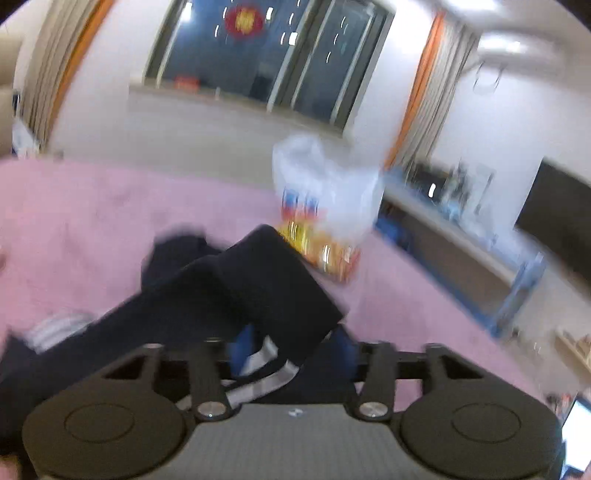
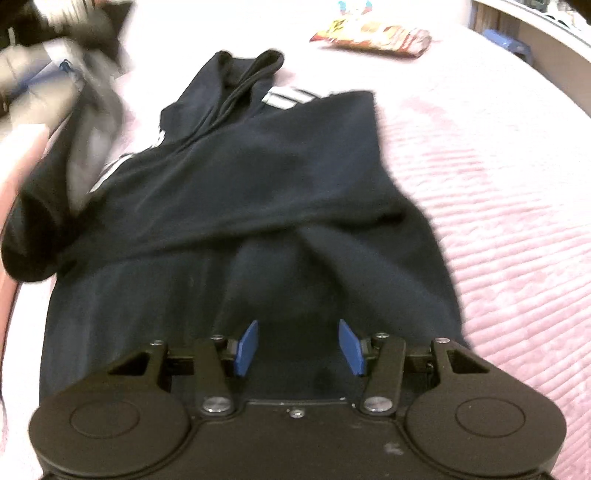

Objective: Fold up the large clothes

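A dark navy garment with white stripes [image 2: 240,192] lies partly folded on a pink bedspread [image 2: 498,184]. My right gripper [image 2: 299,347] is open just above the garment's near edge, its blue pads [image 2: 246,347] apart and empty. In the left wrist view the same garment [image 1: 236,288] hangs over my left gripper [image 1: 291,354], whose blue pads [image 1: 243,343] are partly hidden by the cloth and a striped fold between them. The left gripper is lifted and tilted, with the room behind it. Whether it grips the cloth is hidden.
A snack bag [image 2: 373,35] lies on the bed beyond the garment; in the left wrist view it shows with a clear plastic bag [image 1: 325,192]. A long low cabinet [image 1: 461,251] stands right of the bed. A blurred hand with grey cloth [image 2: 55,92] is at left.
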A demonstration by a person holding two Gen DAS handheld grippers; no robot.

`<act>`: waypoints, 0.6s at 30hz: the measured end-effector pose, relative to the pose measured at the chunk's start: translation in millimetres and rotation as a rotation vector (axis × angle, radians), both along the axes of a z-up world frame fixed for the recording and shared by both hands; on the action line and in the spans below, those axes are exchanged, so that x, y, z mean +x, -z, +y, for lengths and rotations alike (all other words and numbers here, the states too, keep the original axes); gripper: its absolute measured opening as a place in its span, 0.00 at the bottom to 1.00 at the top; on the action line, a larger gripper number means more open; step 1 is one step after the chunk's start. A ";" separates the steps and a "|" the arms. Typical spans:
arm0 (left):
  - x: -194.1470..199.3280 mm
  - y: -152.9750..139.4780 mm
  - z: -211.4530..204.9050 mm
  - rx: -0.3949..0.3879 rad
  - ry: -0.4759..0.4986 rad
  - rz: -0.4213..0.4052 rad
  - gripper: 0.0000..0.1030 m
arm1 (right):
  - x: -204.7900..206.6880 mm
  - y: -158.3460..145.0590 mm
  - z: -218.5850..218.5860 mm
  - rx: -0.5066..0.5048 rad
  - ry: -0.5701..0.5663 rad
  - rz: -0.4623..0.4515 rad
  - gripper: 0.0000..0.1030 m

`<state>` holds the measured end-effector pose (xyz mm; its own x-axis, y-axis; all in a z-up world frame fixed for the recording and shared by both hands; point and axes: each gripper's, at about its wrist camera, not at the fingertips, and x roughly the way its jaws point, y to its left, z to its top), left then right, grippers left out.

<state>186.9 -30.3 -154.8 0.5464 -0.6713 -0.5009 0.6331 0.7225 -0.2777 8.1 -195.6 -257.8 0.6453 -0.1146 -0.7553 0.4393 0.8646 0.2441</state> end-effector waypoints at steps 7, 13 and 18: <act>-16.2 85.7 91.1 0.118 -0.141 0.284 0.53 | 20.5 -9.9 -33.3 0.049 -0.050 -0.096 0.68; -23.8 100.3 174.8 0.184 -0.322 0.351 0.53 | 95.6 -28.6 -38.9 0.162 -0.135 -0.193 0.75; -25.1 102.7 197.9 0.168 -0.379 0.398 0.53 | 177.6 -34.5 -42.6 0.112 -0.158 -0.199 0.75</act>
